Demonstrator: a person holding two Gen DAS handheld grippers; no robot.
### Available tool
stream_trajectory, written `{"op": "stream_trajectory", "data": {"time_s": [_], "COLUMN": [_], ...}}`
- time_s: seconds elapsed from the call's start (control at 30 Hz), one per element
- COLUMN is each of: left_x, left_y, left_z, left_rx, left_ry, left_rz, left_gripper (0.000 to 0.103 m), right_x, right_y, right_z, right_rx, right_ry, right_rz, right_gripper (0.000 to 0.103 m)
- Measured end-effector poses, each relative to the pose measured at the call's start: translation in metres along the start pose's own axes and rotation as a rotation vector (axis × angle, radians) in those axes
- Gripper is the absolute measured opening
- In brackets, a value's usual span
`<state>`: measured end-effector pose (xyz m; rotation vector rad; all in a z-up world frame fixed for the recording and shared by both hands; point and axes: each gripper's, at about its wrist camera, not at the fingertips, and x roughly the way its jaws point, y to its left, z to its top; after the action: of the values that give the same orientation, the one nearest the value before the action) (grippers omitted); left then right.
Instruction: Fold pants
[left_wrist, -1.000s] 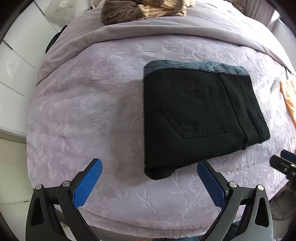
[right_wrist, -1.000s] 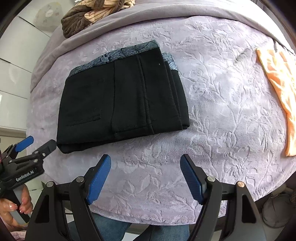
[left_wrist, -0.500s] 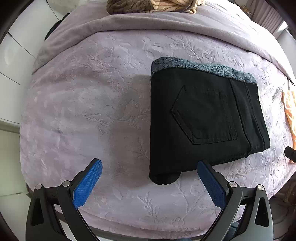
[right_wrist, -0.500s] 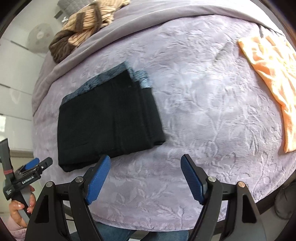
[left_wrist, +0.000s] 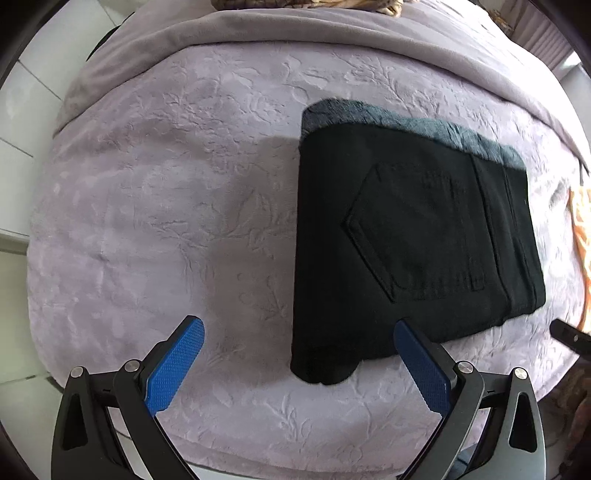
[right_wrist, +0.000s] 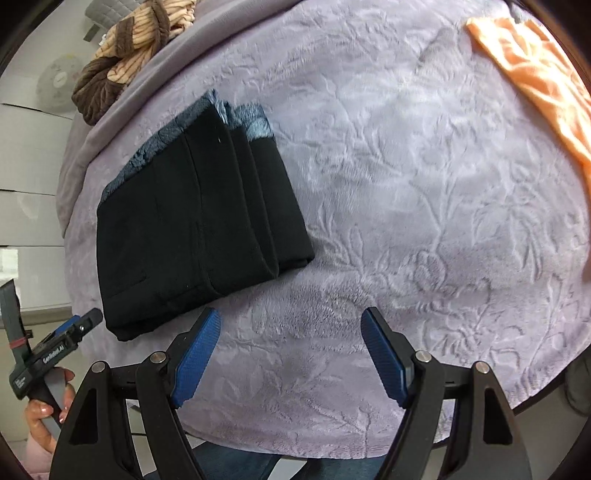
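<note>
**Folded black pants on lilac bed, both tongs apart and empty**

Item 1. Pants, black, folded into a compact rectangular stack. Back pocket faces up in the left wrist view. A grey-blue patterned inner layer shows along the far edge. Lies flat on the bed, toward the person's near-left part of the cover in the right wrist view. Layered folded edges visible on the stack's right side in that view.

Item 2. Bed cover, lilac, plush, embossed with a leaf pattern. A plain grey-mauve band of blanket runs along the far side.

Item 3. Left tongs, black frame, blue textured pads, jaws wide apart, nothing between the pads. The near-left corner of the pants lies in the view between the fingers, below them; contact not shown. Also seen from the right wrist view, gripped by a hand at the bed's near edge.

Item 4. Right tongs, same build, jaws wide apart and empty, over bare cover just right of the pants' near edge.

Item 5. Orange cloth, crumpled, at the far right of the bed, well apart from the pants.

Item 6. Brown and tan striped fabric, bunched at the far edge of the bed.
</note>
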<state>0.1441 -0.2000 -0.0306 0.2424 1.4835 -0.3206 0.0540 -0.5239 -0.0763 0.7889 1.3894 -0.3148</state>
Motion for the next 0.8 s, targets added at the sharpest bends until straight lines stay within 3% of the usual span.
{"op": "stream_trajectory", "data": {"time_s": [0.27, 0.47, 0.7, 0.8], "left_x": [0.005, 0.024, 0.059, 0.067], "left_y": [0.014, 0.015, 0.025, 0.026], "left_z": [0.03, 0.054, 0.068, 0.071], "left_rx": [-0.042, 0.028, 0.051, 0.054], "left_ry": [-0.027, -0.019, 0.015, 0.013], "left_rz": [-0.122, -0.161, -0.346, -0.413], "left_gripper": [0.103, 0.103, 0.103, 0.103], "right_x": [0.005, 0.016, 0.041, 0.057], "right_y": [-0.004, -0.005, -0.014, -0.016], "right_z": [0.022, 0.048, 0.078, 0.092], "right_rx": [-0.011, -0.053, -0.113, -0.12], "right_ry": [0.018, 0.046, 0.091, 0.117], "right_rz": [0.097, 0.145, 0.221, 0.302], "right_gripper": [0.081, 0.081, 0.081, 0.081]}}
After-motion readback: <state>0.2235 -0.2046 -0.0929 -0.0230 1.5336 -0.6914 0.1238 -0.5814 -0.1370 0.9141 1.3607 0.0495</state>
